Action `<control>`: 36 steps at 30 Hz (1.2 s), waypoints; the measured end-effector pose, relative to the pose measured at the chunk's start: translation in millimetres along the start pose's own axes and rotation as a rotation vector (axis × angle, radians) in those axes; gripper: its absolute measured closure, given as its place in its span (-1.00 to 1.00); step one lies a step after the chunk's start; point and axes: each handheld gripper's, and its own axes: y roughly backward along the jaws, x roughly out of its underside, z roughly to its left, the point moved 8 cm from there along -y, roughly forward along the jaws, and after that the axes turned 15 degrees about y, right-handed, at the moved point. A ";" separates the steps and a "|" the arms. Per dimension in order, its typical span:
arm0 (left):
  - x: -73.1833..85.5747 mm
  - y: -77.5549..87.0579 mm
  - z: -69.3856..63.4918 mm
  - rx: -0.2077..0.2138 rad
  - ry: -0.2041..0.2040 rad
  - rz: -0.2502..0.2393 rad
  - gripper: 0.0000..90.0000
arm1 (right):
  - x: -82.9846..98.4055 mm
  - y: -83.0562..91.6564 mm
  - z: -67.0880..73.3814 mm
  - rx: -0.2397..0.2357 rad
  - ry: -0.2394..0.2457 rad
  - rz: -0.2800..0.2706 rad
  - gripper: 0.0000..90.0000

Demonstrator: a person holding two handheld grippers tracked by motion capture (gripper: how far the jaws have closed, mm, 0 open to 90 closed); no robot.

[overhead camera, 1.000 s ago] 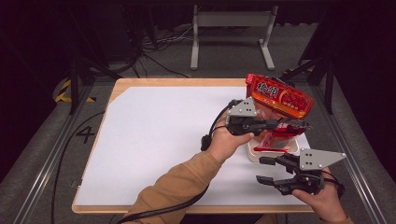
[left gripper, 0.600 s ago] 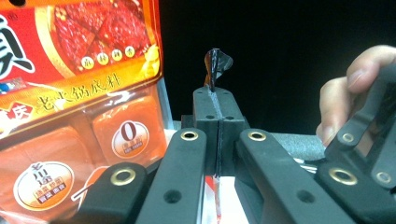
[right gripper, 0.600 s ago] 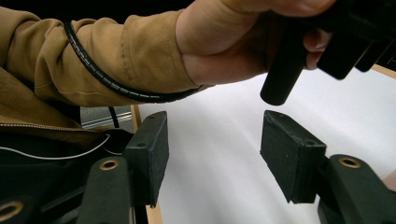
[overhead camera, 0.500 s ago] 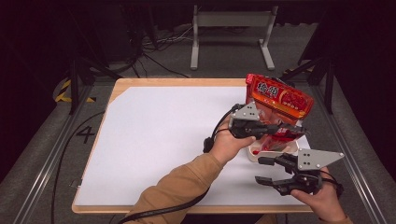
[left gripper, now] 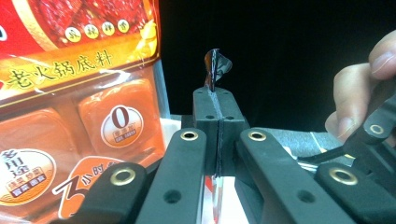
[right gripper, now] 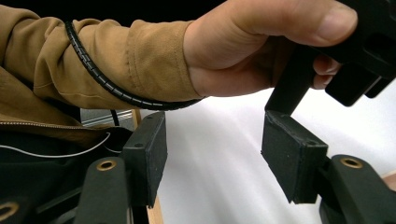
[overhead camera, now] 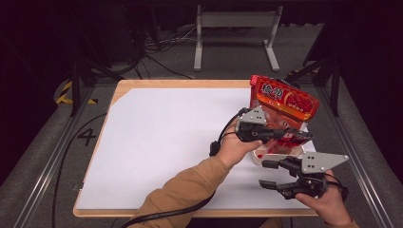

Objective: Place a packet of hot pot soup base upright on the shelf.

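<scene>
The red hotpot-base packet (overhead camera: 283, 107) stands near the right edge of the table (overhead camera: 166, 142), with a wide bare white sheet to its left and only a narrow strip to its right. The left tool (overhead camera: 285, 137) is clamped tight on a thin strip of the packet's film (left gripper: 215, 65), seen edge-on in the left gripper view alongside orange seasoning blocks behind clear plastic. The right tool (right gripper: 215, 156) hangs near the front edge, its pads apart with nothing between them.

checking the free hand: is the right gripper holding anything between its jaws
No, the right gripper has its jaws apart with only the white table cover showing in the gap between them.
</scene>
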 end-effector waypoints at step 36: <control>26.0 30.6 23.7 -0.161 0.105 0.110 0.05 | -0.4 -9.0 -1.2 -0.014 0.007 0.008 -0.13</control>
